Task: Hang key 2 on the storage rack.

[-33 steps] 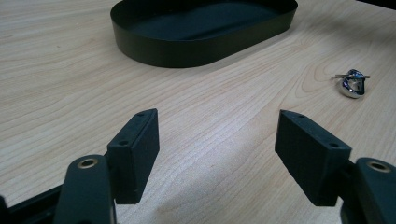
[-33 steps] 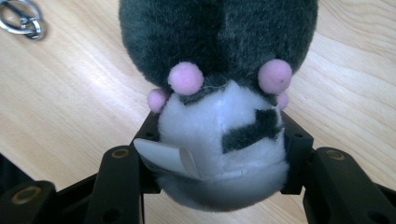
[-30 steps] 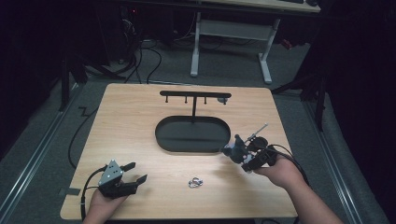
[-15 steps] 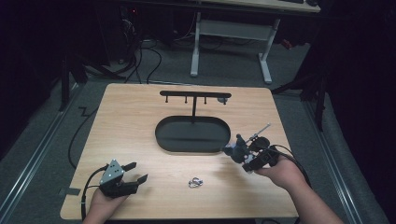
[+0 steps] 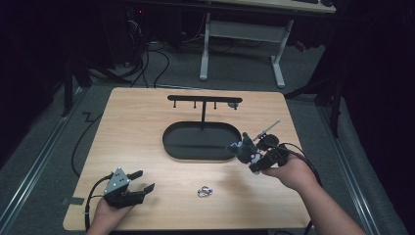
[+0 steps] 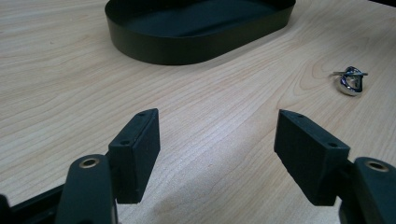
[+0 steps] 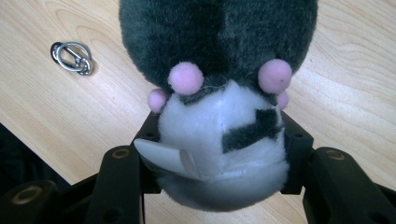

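Since the earlier picture my right gripper (image 5: pixel 243 148) has come up a little and nearer to the black tray (image 5: pixel 172 143), and it carries the plush toy (image 7: pixel 219 88) with it. My left gripper (image 5: pixel 142 180) has not moved. The right jaws are clenched on the white belly of the toy, one pad on each side, and its dark furry part stands out just past the jaw tips, over the wood close to the tray's rim. The left jaws are released and nothing is between them; they rest low on the table (image 6: pixel 56 84).

I judge the picking up as done. What is left, I think, is to bring the toy to the tray or to the hanger stand (image 5: pixel 204 100) behind it. A small metal ring puzzle (image 5: pixel 204 190) lies untouched between my two grippers.

The table is light wood with a clear grain. Around it the room is dark, with a grey floor, cables and the white legs of a desk (image 5: pixel 278 61) far beyond the jaws.
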A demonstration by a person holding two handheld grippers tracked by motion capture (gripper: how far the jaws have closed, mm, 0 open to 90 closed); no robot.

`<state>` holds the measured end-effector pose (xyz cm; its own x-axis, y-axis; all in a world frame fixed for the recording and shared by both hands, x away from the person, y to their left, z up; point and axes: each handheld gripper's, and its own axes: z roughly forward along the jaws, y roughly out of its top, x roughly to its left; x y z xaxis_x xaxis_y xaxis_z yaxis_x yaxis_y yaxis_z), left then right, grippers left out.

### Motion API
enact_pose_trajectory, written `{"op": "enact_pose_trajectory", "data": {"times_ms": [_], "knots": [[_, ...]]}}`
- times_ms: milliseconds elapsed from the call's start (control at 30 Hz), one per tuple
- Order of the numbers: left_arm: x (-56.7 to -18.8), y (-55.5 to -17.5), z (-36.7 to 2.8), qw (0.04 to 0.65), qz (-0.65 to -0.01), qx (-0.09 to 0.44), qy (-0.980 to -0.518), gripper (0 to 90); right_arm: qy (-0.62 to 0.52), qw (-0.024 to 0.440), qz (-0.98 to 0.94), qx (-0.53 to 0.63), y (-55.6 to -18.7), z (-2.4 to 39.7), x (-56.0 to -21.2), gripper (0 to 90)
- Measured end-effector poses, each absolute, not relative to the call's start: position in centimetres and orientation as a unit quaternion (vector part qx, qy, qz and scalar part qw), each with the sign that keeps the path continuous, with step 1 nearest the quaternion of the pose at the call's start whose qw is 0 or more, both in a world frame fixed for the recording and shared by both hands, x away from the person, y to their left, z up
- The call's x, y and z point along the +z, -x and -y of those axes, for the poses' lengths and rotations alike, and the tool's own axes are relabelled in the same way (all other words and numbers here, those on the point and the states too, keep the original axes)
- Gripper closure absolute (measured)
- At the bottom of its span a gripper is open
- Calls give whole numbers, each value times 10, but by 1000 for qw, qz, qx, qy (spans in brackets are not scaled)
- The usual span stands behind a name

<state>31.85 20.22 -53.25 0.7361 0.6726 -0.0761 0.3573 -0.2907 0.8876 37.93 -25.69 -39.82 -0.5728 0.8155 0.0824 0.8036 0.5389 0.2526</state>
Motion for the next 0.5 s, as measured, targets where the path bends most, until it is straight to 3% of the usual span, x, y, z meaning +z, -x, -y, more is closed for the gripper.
{"op": "enact_pose_trajectory", "data": {"times_ms": [500], "knots": [[-533, -319, -202, 495, -326, 157, -790, 319, -461, 35, -876, 136, -403, 247, -364, 491]]}}
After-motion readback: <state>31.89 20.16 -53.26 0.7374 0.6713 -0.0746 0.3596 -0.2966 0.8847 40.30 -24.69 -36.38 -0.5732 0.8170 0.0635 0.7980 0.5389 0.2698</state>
